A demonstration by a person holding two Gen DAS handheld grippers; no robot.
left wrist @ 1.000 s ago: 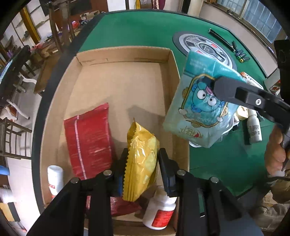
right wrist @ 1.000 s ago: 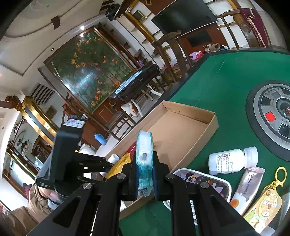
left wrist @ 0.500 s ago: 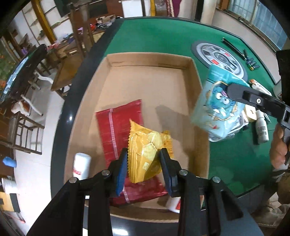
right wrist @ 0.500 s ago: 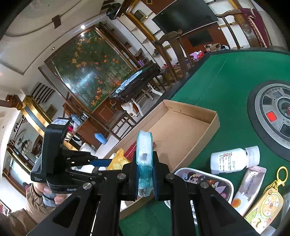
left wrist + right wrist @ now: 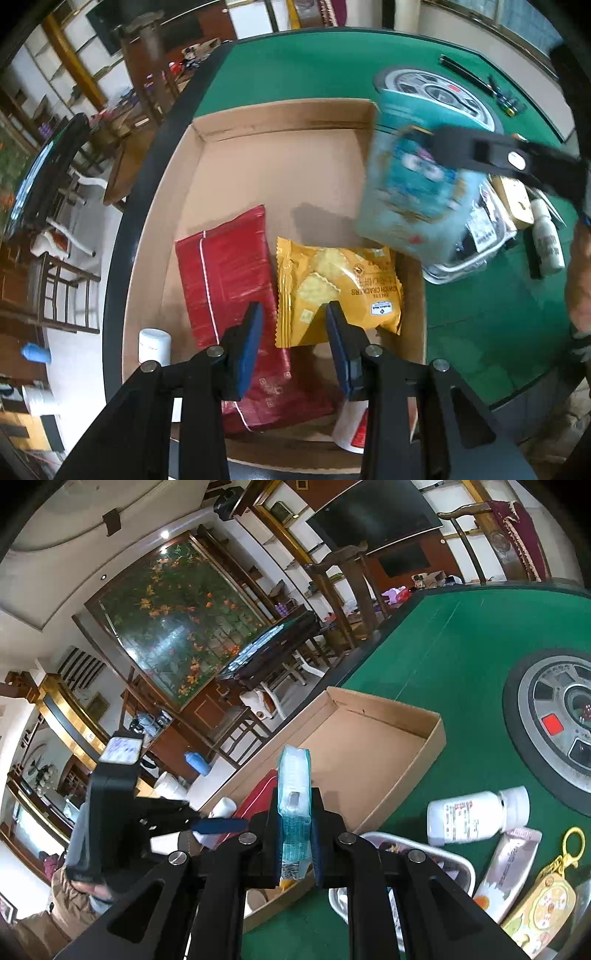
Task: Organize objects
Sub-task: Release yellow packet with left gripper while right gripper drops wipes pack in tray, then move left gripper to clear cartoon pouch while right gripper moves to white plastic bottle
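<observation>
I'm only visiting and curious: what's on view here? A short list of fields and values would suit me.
Setting: green table
Container: cardboard box, open-topped
In the box: red packet and yellow cracker packet lying flat side by side; white bottle in the corner
Left hand-held gripper: open above the cracker packet, not gripping it
Right hand-held gripper: shut on a blue cartoon pouch, held over the box edge
Beside the box: white bottle on the felt, clear tray, yellow keychain

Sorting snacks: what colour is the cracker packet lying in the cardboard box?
Yellow cracker packet; left wrist view.
</observation>
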